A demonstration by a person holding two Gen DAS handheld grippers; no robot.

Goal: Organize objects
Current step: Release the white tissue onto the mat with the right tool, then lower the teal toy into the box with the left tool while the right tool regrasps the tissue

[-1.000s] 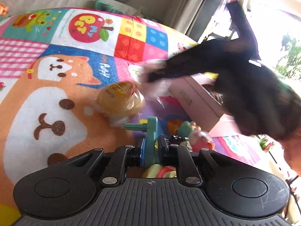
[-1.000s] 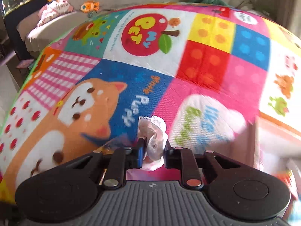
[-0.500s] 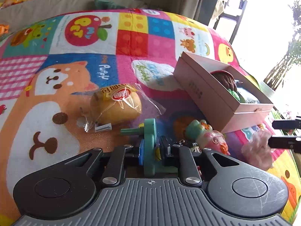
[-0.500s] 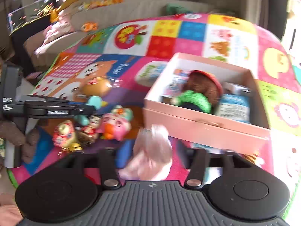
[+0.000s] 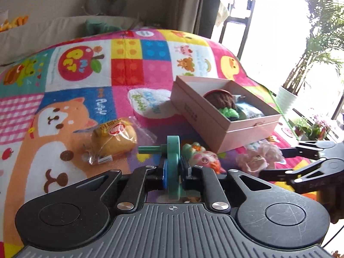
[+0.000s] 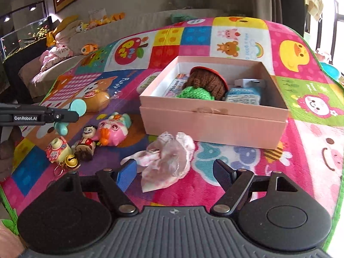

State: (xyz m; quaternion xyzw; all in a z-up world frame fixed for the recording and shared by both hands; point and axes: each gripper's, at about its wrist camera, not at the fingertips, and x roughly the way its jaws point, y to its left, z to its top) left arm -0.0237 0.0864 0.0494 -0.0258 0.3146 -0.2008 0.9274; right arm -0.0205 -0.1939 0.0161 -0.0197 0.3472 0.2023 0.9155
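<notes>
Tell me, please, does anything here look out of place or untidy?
Yes. A crumpled pink-and-white plastic bag lies on the play mat just in front of the pink box, not inside it. The right tongs have just opened, and it lies loose between them.

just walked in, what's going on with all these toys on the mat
A person with a gripper in each hand is tidying toys into the pink box on the play mat. The left gripper is shut on a teal plastic toy. The right gripper's jaws have just opened, and the crumpled plastic bag lies loose on the mat beside the box.
</notes>
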